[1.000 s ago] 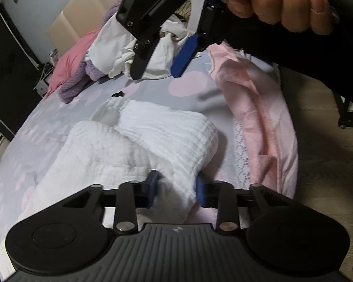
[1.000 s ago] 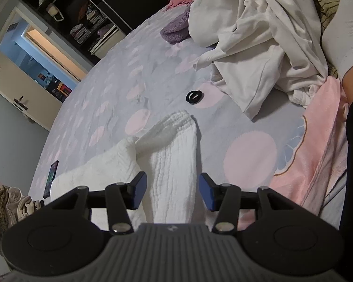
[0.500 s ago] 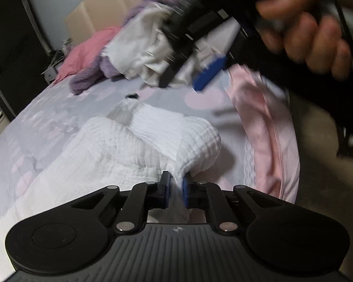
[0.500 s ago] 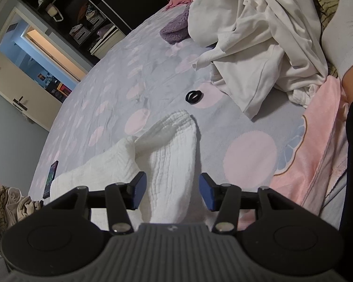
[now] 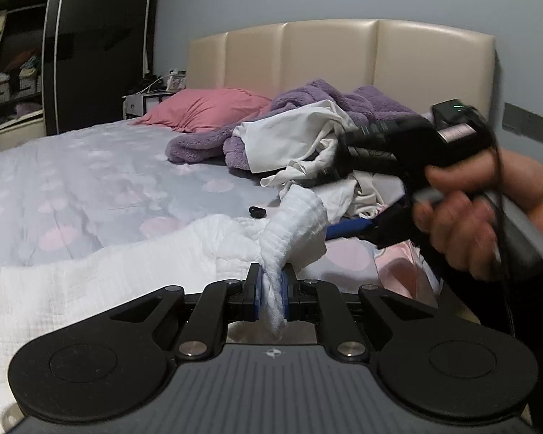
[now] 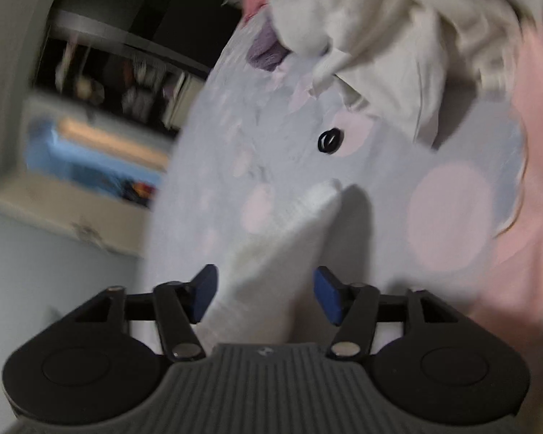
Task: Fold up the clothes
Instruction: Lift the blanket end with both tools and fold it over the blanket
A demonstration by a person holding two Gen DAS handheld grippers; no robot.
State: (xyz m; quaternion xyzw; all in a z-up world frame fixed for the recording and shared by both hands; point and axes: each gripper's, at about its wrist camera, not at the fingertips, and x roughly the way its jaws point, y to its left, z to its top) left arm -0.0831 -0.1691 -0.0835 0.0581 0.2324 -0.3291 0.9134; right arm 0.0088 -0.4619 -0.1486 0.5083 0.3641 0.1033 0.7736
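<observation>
The left gripper (image 5: 271, 293) has its jaws pressed together on a bunched corner of the white textured garment (image 5: 101, 289), with a twist of the fabric squeezed between the 2 blue pads (image 5: 285, 294) and a small tail hanging below them. From the pinch the cloth rises in a crumpled fold, then spreads leftward and lies along the near edge of the bed (image 5: 90, 181), which is covered by a pale lilac sheet with pink dots.

The right gripper (image 6: 264, 293) has its jaws spread wide, 1 blue pad on each side of a raised ridge of the same white garment; the pads stand apart from the cloth. This view is heavily blurred. In the left wrist view a hand (image 5: 488, 217) holds that gripper just beyond the lifted fold, and whether its fingers touch the cloth there cannot be told.

A small black ring-shaped object (image 5: 257, 211) lies on the sheet just behind the garment. Farther back sits a heap of cream and white clothes (image 5: 307, 144) against a purple fleece blanket (image 5: 344, 101), with a pink pillow (image 5: 213, 108) beside it, near the padded beige headboard (image 5: 329, 54). A pink cloth (image 6: 532, 181) lies along the right edge of the bed.
</observation>
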